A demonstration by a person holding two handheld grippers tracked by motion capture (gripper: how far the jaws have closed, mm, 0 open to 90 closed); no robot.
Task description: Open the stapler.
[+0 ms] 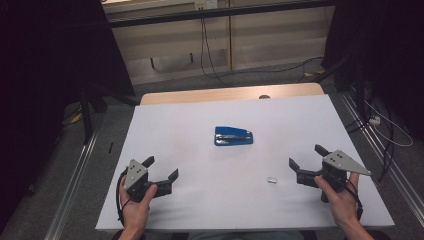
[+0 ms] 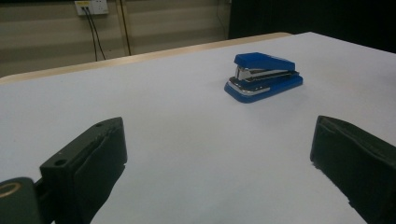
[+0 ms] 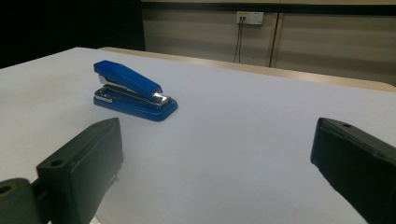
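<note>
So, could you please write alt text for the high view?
A blue stapler lies mid-table on a white tabletop. Nearer the person, the left gripper and right gripper rest open, each in a hand, with a small silvery object by the right one.

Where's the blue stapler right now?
In the high view the blue stapler lies mid-table on the white table, ahead of and between both grippers, untouched.

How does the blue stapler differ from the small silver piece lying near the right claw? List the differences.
1. Colour: the blue stapler is bright blue with metal parts; the small silver piece is plain silvery.
2. Size: the stapler is clearly larger; the silver piece looks tiny beside it.
3. Place: the stapler sits near the table's middle, between both claws; the silver piece lies nearer the person, close to the right claw.
Shared: both rest untouched on the white tabletop.
</note>
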